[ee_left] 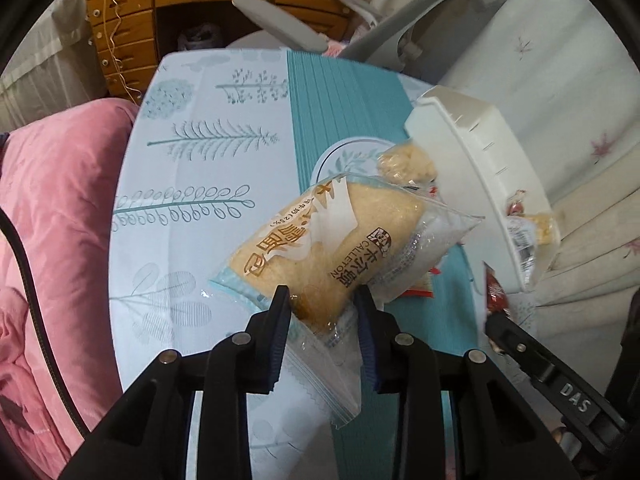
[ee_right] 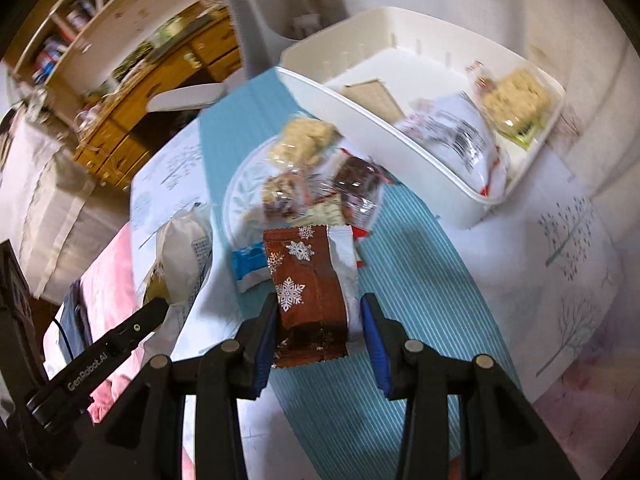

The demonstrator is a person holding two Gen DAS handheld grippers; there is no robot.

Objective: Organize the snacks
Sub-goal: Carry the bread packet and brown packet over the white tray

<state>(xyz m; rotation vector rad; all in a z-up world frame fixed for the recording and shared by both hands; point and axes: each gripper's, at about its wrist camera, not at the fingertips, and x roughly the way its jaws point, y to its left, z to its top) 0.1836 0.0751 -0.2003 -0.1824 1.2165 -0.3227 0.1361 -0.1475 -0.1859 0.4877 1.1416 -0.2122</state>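
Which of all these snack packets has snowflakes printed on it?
The brown packet clamped in the right gripper, with white snowflakes on its wrapper. The snacks on the plate and in the white bin show none.

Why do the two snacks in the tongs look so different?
The bread packet in the left tongs has a clear wrapper, so the pale loaf shows; the brown snowflake packet in the right tongs hides its snack. The bread packet lies slanted, while the snowflake packet stands nearly straight. Both are sealed and pinched at one end.
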